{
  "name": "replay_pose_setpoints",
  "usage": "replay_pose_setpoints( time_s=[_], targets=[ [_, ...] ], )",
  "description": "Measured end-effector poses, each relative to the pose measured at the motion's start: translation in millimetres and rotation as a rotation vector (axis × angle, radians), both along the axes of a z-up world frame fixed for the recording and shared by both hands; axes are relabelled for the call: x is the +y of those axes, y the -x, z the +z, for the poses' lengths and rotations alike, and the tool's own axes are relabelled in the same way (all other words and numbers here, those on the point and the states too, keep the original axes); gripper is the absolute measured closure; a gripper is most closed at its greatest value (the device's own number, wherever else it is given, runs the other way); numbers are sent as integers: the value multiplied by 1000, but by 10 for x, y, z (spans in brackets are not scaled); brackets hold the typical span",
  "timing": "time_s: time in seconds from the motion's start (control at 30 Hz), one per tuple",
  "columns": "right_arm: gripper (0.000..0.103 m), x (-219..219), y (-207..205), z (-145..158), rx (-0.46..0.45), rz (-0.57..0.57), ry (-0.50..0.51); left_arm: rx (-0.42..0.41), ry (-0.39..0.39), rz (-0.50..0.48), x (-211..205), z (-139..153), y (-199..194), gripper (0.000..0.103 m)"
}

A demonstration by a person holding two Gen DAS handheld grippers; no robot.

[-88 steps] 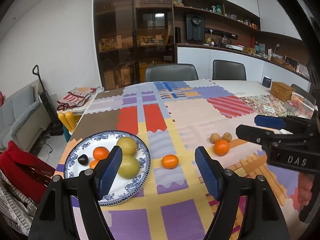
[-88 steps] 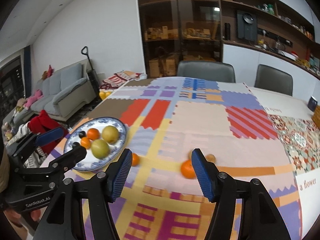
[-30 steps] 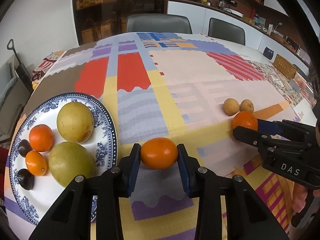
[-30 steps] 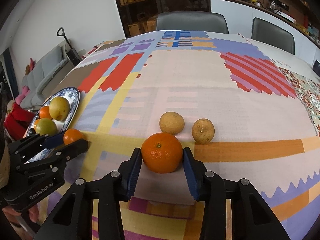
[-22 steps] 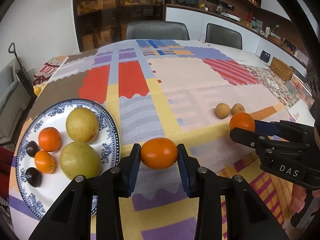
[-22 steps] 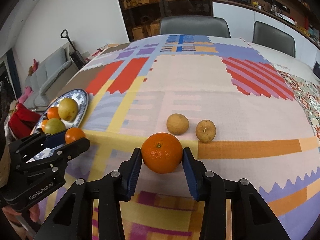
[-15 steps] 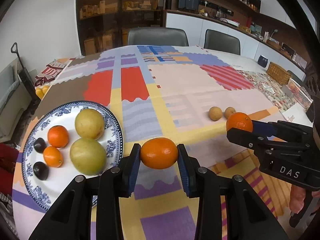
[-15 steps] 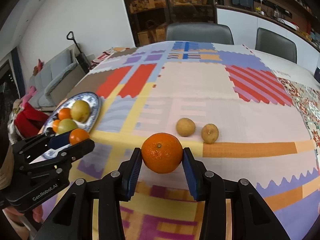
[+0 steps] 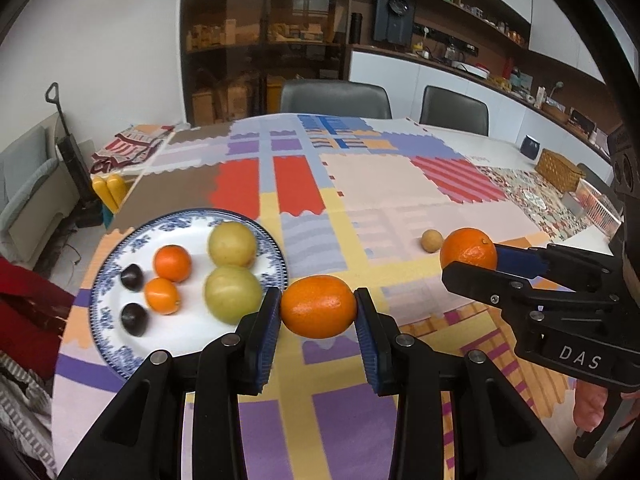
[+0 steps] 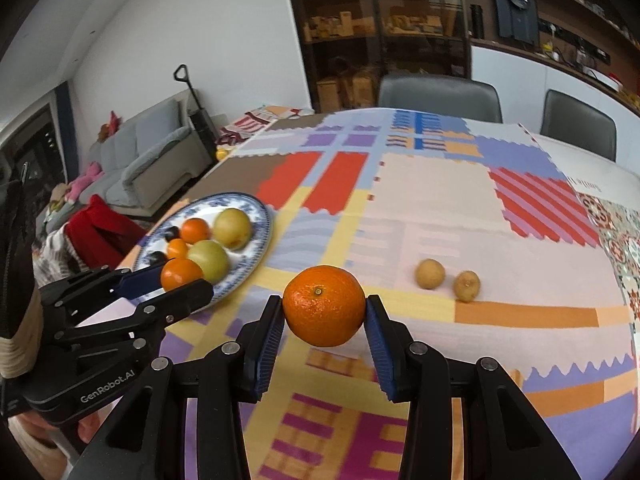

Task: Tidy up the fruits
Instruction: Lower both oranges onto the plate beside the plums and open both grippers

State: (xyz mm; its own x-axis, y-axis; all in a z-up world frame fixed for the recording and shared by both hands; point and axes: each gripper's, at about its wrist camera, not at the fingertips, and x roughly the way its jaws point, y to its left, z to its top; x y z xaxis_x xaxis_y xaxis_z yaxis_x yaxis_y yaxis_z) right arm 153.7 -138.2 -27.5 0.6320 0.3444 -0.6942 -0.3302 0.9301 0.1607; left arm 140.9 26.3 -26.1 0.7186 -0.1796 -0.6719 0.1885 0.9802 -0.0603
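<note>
My left gripper (image 9: 318, 307) is shut on an oval orange (image 9: 319, 306), held in the air just right of a blue-and-white plate (image 9: 105, 308). The plate carries two yellow-green fruits (image 9: 233, 294), two small oranges and two dark fruits. My right gripper (image 10: 324, 312) is shut on a round orange (image 10: 324, 310), also lifted off the patchwork tablecloth (image 10: 436, 200). In the left wrist view that round orange (image 9: 468, 249) shows at the right. Two small tan fruits (image 10: 430, 274) lie on the cloth beyond the right gripper; the left wrist view shows only one tan fruit (image 9: 432, 241).
Two grey chairs (image 9: 335, 98) stand at the table's far side. A wicker basket (image 9: 558, 165) and a white rack sit at the far right edge. A sofa (image 10: 144, 152), a red cloth (image 10: 102, 232) and an upright vacuum are off the table's left.
Both grippers have risen with their oranges, so the table looks farther away. The plate has shifted closer to the left gripper's fingers in view. Both grips are unchanged.
</note>
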Motion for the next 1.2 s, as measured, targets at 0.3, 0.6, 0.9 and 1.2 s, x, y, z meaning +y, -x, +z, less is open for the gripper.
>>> replay_pose_setpoints(
  time_s=[0.3,0.6,0.9,1.2],
  targets=[
    [61,291,58,173,-35,74,-9,-46,2,54,256,185,113,67],
    [61,622,-57,278,-46,140,-20,-79,-25,105,559,296,108,67],
    [61,1016,-329,303,-26,202,-23,-63,-34,136,924,316,-138,67],
    [61,1345,-750,227,23,232,-20,-8,-41,133,1205,203,-509,67]
  ],
)
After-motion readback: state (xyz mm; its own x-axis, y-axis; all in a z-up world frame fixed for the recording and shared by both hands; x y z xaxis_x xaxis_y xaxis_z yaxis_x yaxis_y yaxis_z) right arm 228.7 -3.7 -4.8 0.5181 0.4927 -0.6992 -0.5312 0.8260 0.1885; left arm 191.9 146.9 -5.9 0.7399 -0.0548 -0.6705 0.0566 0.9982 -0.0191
